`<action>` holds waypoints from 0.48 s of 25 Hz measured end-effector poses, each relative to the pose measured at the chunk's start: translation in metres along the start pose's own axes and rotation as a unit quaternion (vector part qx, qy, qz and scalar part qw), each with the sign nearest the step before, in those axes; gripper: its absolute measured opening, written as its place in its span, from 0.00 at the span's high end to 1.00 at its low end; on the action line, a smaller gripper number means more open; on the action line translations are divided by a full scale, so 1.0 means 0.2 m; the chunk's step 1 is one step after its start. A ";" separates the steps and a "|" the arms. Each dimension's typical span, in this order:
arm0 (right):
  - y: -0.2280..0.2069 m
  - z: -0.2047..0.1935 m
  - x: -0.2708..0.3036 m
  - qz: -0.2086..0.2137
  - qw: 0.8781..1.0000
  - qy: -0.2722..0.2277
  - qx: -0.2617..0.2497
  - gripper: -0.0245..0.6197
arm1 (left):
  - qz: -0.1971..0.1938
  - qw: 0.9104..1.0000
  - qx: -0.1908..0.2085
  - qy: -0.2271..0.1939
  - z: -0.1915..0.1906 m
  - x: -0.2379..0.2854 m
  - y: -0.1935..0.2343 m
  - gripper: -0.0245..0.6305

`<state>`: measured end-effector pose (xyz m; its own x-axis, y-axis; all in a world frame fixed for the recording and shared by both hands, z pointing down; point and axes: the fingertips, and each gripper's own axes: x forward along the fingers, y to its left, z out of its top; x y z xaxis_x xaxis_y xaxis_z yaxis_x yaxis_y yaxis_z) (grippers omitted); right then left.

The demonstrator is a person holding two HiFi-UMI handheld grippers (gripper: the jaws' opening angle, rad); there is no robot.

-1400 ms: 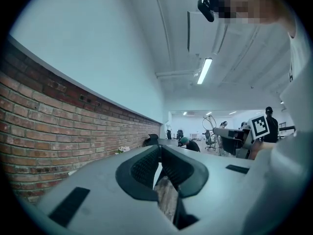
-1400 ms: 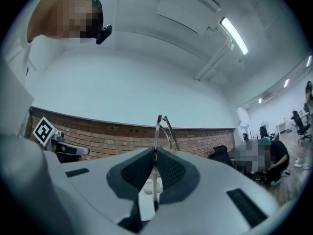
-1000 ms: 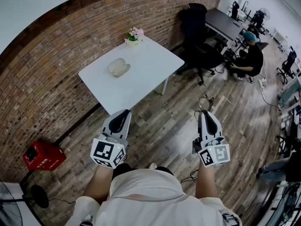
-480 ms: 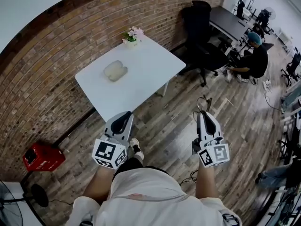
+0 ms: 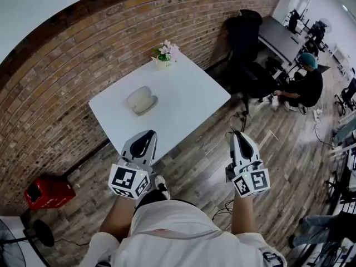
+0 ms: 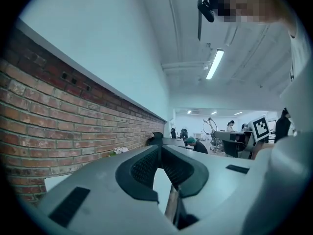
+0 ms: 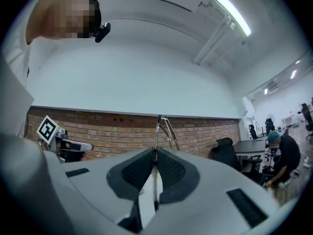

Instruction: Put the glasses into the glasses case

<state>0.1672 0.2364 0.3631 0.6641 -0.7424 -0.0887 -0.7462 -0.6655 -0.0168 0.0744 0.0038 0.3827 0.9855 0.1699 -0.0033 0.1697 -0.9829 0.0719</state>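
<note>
A cream glasses case (image 5: 142, 100) lies closed on the white table (image 5: 189, 93), left of its middle. My right gripper (image 5: 239, 133) is over the wooden floor, off the table's near right edge. It is shut on the thin wire-framed glasses (image 7: 164, 126), which stick up from between its pads (image 7: 154, 153). My left gripper (image 5: 146, 133) reaches the table's near edge with its pads shut together (image 6: 159, 148) and nothing between them. Both grippers point level toward the table, well short of the case.
A small pot of pink flowers (image 5: 165, 53) stands at the table's far corner by the brick wall (image 5: 67, 71). A black office chair (image 5: 247, 43) is right of the table, with a seated person (image 5: 306, 85) beyond it. A red box (image 5: 47, 192) sits on the floor at left.
Both grippers have moved forward toward the table, which now lies closer and larger. The left gripper's tip has reached the table's near edge. The jaws stay as they were.
</note>
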 end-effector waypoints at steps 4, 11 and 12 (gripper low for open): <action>0.05 -0.03 0.33 0.030 0.999 0.015 -0.005 0.85 | 0.031 0.999 -0.010 -0.004 0.02 0.07 0.27 0.92; 0.21 -0.06 0.82 0.088 0.996 0.024 -0.014 0.85 | 0.088 0.996 -0.015 -0.009 0.03 0.12 0.68 0.92; 0.22 -0.07 0.87 0.099 0.995 0.027 -0.015 0.85 | 0.097 0.995 -0.018 -0.010 0.03 0.12 0.72 0.92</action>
<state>0.2505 0.0759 0.3600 0.5070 -0.8613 -0.0329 -0.8611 -0.5078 0.0256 0.1221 -0.1341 0.3875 0.9997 -0.0242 -0.0053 -0.0235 -0.9937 0.1095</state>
